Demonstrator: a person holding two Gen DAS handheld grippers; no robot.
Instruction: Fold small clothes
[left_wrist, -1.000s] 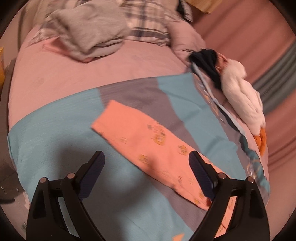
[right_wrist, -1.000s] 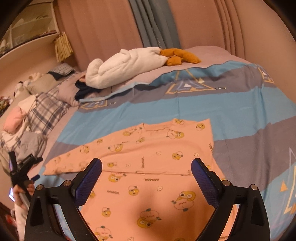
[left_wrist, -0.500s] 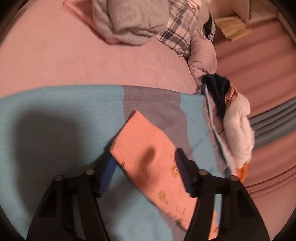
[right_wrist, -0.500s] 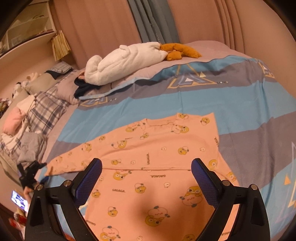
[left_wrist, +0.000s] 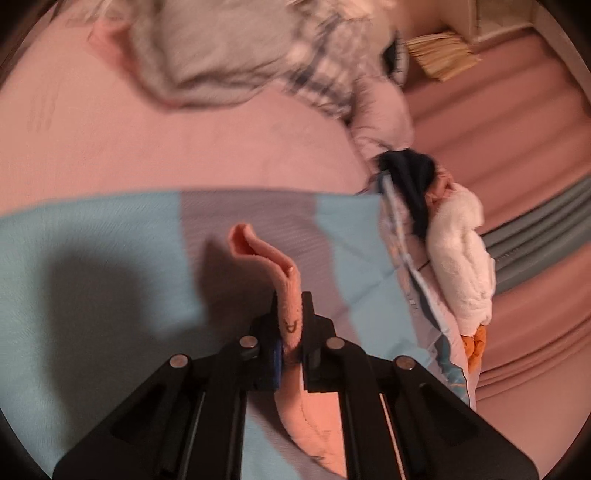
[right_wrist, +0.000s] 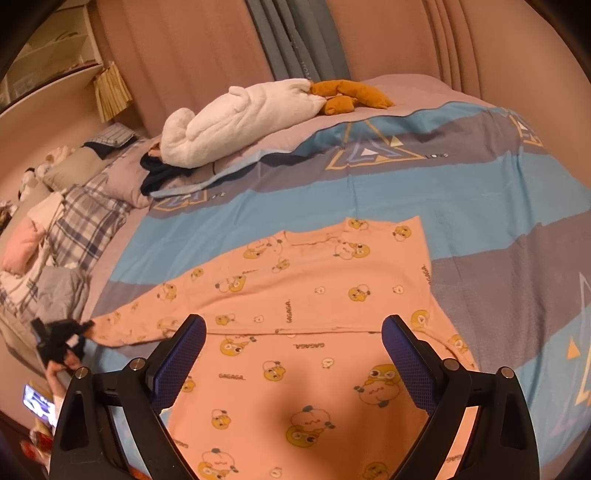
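A small salmon-pink top with yellow cartoon prints (right_wrist: 317, 295) lies flat on the blue and grey bedspread (right_wrist: 461, 199), one long sleeve stretched out to the left. My left gripper (left_wrist: 291, 317) is shut on the cuff end of that sleeve (left_wrist: 266, 258), which curls up above the jaws. In the right wrist view the left gripper (right_wrist: 61, 341) shows at the sleeve's tip. My right gripper (right_wrist: 293, 354) is open and empty, hovering over the lower part of the top.
A white plush toy with orange feet (right_wrist: 243, 118) lies on the far side of the bed, with dark clothing (right_wrist: 159, 173) beside it. A pile of grey and plaid clothes (left_wrist: 229, 62) sits near the pillows. Pink curtains (right_wrist: 192, 48) hang behind.
My left gripper moved onto the sleeve end, closed on it and lifted the cuff off the bedspread. My right gripper stayed open over the top, shifting slightly.
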